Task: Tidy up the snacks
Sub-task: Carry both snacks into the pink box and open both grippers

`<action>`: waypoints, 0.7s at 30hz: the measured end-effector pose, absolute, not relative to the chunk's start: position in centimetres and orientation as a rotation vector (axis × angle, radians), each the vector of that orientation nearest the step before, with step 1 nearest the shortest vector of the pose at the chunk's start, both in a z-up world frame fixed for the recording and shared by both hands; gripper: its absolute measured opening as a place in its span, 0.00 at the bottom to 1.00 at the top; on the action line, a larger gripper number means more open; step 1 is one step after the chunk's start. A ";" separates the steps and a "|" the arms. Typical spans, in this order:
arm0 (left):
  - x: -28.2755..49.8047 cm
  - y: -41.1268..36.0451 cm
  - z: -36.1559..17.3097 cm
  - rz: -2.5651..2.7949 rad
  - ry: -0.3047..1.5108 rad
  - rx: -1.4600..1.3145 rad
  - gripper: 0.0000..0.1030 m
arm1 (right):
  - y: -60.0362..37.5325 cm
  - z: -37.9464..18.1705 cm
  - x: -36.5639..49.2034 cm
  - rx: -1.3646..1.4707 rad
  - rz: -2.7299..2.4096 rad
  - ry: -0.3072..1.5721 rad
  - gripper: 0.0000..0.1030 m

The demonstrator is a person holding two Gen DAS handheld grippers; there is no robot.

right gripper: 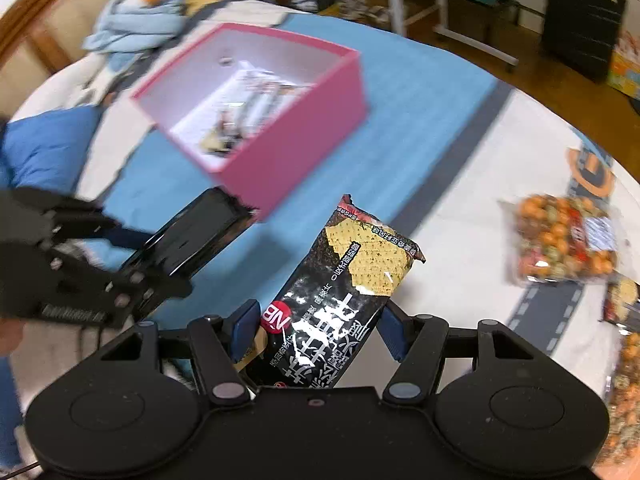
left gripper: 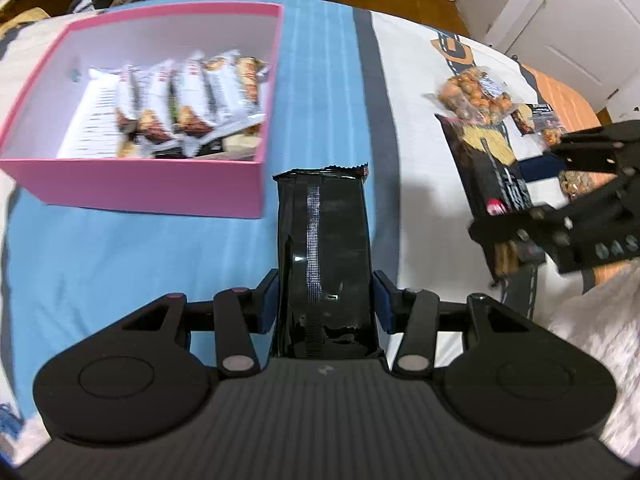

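Note:
My left gripper (left gripper: pixel 325 300) is shut on a plain black snack packet (left gripper: pixel 325 256), held in the air just in front of the pink box (left gripper: pixel 132 190). The box holds several white-wrapped bars (left gripper: pixel 192 100) standing in a row. My right gripper (right gripper: pixel 316 320) is shut on a black cracker packet (right gripper: pixel 344 292) with white lettering and a cracker picture. In the right wrist view the left gripper (right gripper: pixel 132 276) with its black packet (right gripper: pixel 192 236) shows at the left, near the pink box (right gripper: pixel 288 160). In the left wrist view the right gripper (left gripper: pixel 560 216) carries the cracker packet (left gripper: pixel 492 176) at the right.
Everything lies on a bed cover with blue, grey and white stripes (left gripper: pixel 332 92). A clear bag of orange and brown nuts (right gripper: pixel 564 236) lies to the right, with more snack packets (right gripper: pixel 620 300) beyond it. A light blue cloth heap (right gripper: pixel 136 24) lies behind the box.

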State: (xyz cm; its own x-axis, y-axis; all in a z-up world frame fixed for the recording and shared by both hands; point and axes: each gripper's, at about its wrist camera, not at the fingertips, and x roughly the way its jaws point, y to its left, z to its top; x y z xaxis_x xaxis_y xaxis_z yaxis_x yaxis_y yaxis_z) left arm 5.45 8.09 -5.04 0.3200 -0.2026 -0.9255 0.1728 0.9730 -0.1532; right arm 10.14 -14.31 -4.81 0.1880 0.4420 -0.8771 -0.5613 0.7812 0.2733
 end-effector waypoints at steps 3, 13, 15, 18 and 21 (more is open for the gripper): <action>4.5 9.7 -3.6 -0.223 1.205 -0.005 0.45 | -12.9 -3.7 8.7 -0.134 0.754 1.176 0.66; 4.9 16.4 1.1 -0.125 1.114 0.025 0.45 | -7.0 -0.2 9.2 -0.169 0.866 1.092 0.66; 5.6 18.1 2.0 -0.119 1.084 0.002 0.45 | -5.6 0.4 10.1 -0.167 0.881 1.059 0.66; 7.1 20.1 2.5 -0.096 1.051 -0.023 0.45 | -3.1 0.9 11.8 -0.167 0.897 0.996 0.66; 9.3 22.2 2.1 -0.073 1.017 -0.070 0.45 | -0.3 1.0 14.0 -0.176 0.896 0.942 0.66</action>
